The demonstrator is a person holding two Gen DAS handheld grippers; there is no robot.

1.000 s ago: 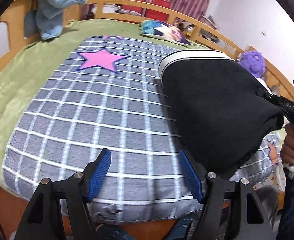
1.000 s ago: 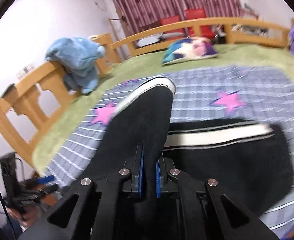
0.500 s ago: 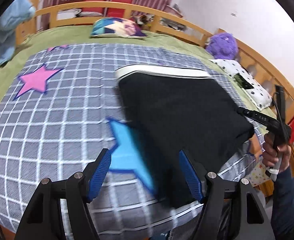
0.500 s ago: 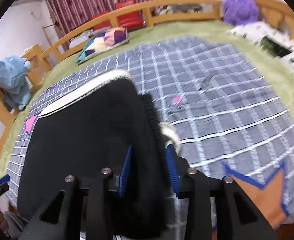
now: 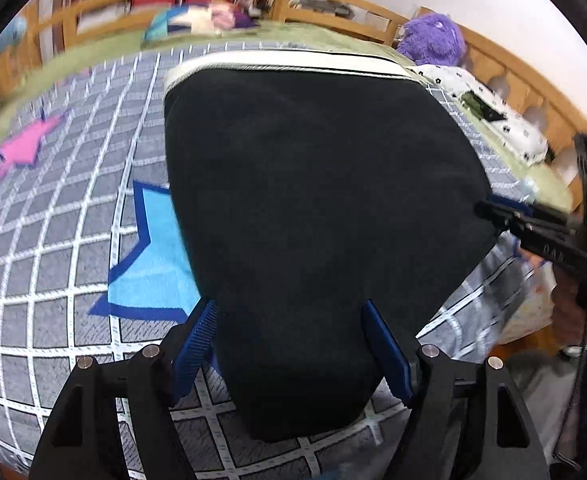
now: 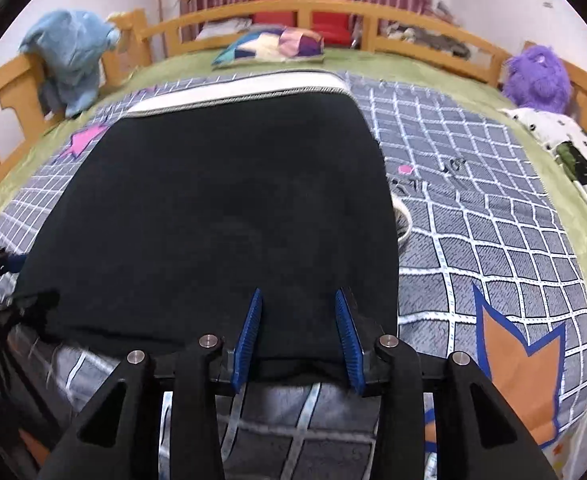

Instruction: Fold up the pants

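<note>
The black pants (image 6: 221, 216) now lie folded into a flat block across the middle of the checked blanket (image 6: 493, 240), white waistband at the far edge toward the top of the frame. A second ago your right gripper (image 6: 298, 336) was clamped on a raised fold of them; that fold has since come down onto the rest. Its jaws are opening, the near hem of the pants lying between the blue pads without being pinched. Your left gripper (image 5: 289, 348) has swung in over the other near corner, at the bottom of its view, and its jaws are opening too, wide either side of the cloth and not pressing it. So this fold looks laid and released. Beyond, the wooden bed rail (image 6: 333, 8) runs along the top, with a purple plush toy (image 6: 537, 76) at upper right.
</note>
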